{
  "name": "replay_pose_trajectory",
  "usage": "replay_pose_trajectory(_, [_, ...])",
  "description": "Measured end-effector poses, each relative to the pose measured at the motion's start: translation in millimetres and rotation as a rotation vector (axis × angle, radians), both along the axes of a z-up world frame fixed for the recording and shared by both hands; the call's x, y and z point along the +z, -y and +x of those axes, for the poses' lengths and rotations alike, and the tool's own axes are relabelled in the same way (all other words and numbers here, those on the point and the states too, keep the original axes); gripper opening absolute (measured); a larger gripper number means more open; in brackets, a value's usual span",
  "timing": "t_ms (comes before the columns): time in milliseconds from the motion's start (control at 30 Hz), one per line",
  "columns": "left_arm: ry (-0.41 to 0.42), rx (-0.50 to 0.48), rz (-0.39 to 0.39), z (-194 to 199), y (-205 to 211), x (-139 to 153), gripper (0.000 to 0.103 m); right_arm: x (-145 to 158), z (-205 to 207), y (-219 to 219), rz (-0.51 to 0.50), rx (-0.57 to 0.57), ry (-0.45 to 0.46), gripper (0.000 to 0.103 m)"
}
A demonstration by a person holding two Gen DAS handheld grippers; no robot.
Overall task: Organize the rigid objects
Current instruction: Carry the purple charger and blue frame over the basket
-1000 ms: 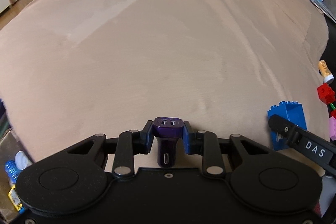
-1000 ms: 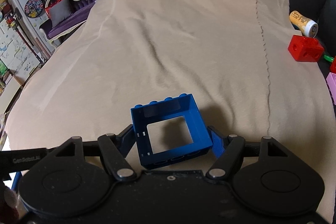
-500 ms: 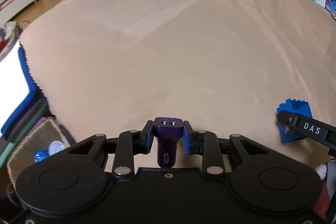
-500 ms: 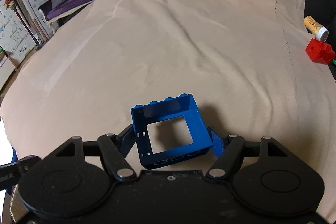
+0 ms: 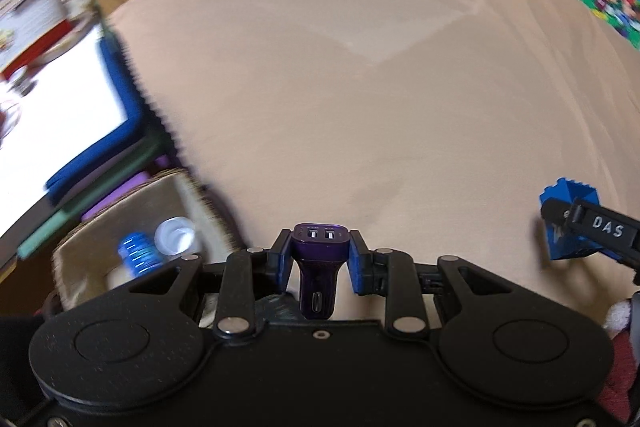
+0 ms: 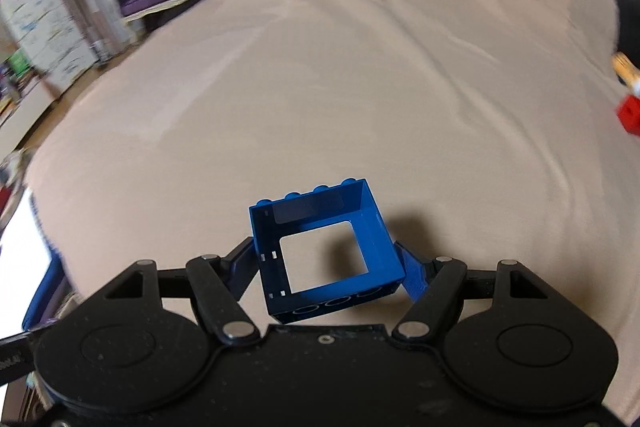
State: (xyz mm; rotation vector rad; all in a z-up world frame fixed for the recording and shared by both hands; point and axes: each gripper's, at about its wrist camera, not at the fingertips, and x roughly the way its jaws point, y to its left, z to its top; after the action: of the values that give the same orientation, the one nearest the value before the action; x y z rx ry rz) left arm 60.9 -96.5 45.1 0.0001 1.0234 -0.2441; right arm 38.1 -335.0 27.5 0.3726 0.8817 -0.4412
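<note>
My left gripper (image 5: 319, 255) is shut on a dark purple car charger (image 5: 318, 263) with two USB ports, held above the front edge of a beige blanket (image 5: 380, 75). My right gripper (image 6: 326, 265) is shut on a hollow blue toy window-frame brick (image 6: 326, 251) and holds it above the same blanket (image 6: 340, 87). That brick (image 5: 568, 227) also shows at the right edge of the left wrist view, behind the right gripper's arm.
A fabric-lined basket (image 5: 80, 251) at lower left holds a blue ribbed thing (image 5: 138, 253) and a white cap (image 5: 174, 235). A blue-edged white board (image 5: 60, 107) stands left of the blanket. A red block (image 6: 630, 115) and a yellow bottle (image 6: 626, 71) lie at the blanket's right edge.
Both grippers have swung left with their objects still held. The basket and the white board have come into the left wrist view; the red block has slid to the right wrist view's edge.
</note>
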Motion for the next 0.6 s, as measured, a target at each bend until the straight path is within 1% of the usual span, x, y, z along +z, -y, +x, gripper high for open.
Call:
replay_pose_trajectory(233, [0.006,0.144,-0.012,-7,-55,-2,0.027,14,13,-64,0.018,0.199,0.037,0.072])
replay_pose_trajectory(333, [0.008,0.205,-0.007,-8,-79,-4,0.027,15,18,-94,0.039,0.288,0.039,0.072])
replay_pose_trajectory(433, [0.007,0.261,-0.023,-9,-104,-8,0.027,16,21,-122,0.057,0.367,0.034,0.072])
replay_pose_trajectory(600, [-0.006,0.354,-0.037,-3,-145,-16,0.027,22,28,-171,0.052,0.475,0.022,0.072])
